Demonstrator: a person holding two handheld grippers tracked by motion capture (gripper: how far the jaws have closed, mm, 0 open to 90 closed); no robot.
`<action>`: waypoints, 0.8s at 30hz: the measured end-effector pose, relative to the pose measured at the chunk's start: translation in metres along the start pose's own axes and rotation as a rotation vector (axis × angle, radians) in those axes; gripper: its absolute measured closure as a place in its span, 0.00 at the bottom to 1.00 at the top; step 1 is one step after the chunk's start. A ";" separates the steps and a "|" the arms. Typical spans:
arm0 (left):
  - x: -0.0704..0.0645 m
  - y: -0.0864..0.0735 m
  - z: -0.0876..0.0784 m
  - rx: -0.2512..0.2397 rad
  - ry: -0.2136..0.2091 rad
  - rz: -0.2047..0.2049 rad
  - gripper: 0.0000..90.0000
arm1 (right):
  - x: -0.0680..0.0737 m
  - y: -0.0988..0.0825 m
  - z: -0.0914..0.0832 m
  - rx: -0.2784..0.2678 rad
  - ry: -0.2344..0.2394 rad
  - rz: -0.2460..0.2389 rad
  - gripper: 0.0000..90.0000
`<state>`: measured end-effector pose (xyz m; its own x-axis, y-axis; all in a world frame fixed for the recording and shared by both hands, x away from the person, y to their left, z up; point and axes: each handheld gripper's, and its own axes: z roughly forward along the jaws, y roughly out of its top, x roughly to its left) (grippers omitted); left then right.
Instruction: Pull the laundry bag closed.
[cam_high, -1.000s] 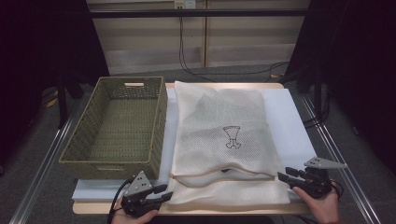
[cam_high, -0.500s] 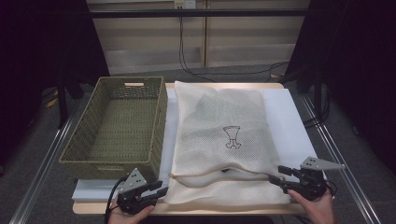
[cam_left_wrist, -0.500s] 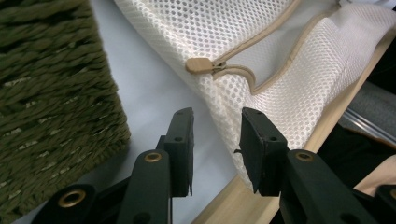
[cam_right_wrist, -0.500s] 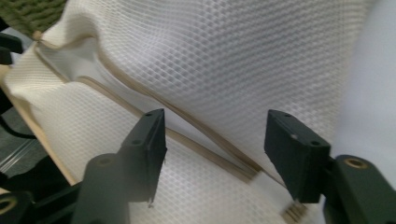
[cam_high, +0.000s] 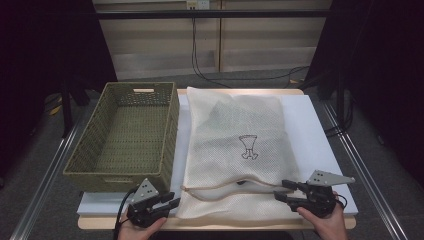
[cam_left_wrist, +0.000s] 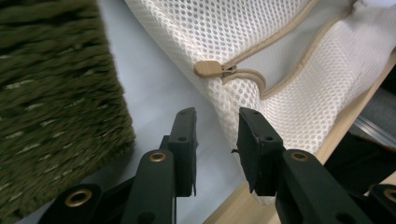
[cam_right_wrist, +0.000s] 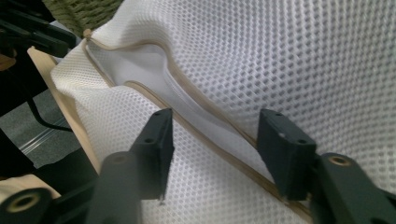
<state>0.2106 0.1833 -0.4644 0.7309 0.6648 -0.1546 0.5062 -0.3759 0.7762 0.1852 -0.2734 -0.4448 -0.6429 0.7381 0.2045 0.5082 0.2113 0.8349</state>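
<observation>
A white-topped counter (cam_high: 320, 130) with pale wooden edges carries a cream mesh laundry bag (cam_high: 235, 150) with a tan zip, spread flat from the far edge to the near edge at the middle, with a woven olive-green basket (cam_high: 127, 135) just beside it along the left side. The bag's zip (cam_high: 225, 187) runs across its near end and gapes open; the small tan zip pull (cam_left_wrist: 210, 68) sits toward the bag's near left corner.

The right claw (cam_high: 281, 190) rests at the near right end of the zip, its jaws having just been closing yet standing clearly apart, straddling the tan zip tape (cam_right_wrist: 210, 144) without pressing it. The left claw (cam_high: 172, 200) waits at the near edge between basket and bag, jaws parted by a narrow gap and empty, the bag's mesh edge just ahead of them.

The bag looks light, limp and thin, likely to sag, fold and drag on the counter when lifted, and the open weave may snag on a jaw tip. The stitched tan tape beside the opening appears the firmest hold, one claw on each lip.
</observation>
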 end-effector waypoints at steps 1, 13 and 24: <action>0.000 0.000 0.002 0.006 -0.009 -0.010 0.73 | 0.001 0.001 0.000 -0.009 0.002 -0.009 0.53; -0.009 0.010 0.023 0.019 -0.084 0.006 0.67 | 0.014 0.010 0.016 -0.003 0.036 -0.061 0.50; -0.013 0.030 0.036 -0.002 -0.117 0.011 0.87 | 0.027 0.011 0.028 0.023 0.061 -0.082 0.48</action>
<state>0.2326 0.1405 -0.4613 0.7850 0.5807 -0.2160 0.4968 -0.3816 0.7795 0.1897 -0.2330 -0.4446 -0.7164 0.6774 0.1669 0.4647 0.2849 0.8384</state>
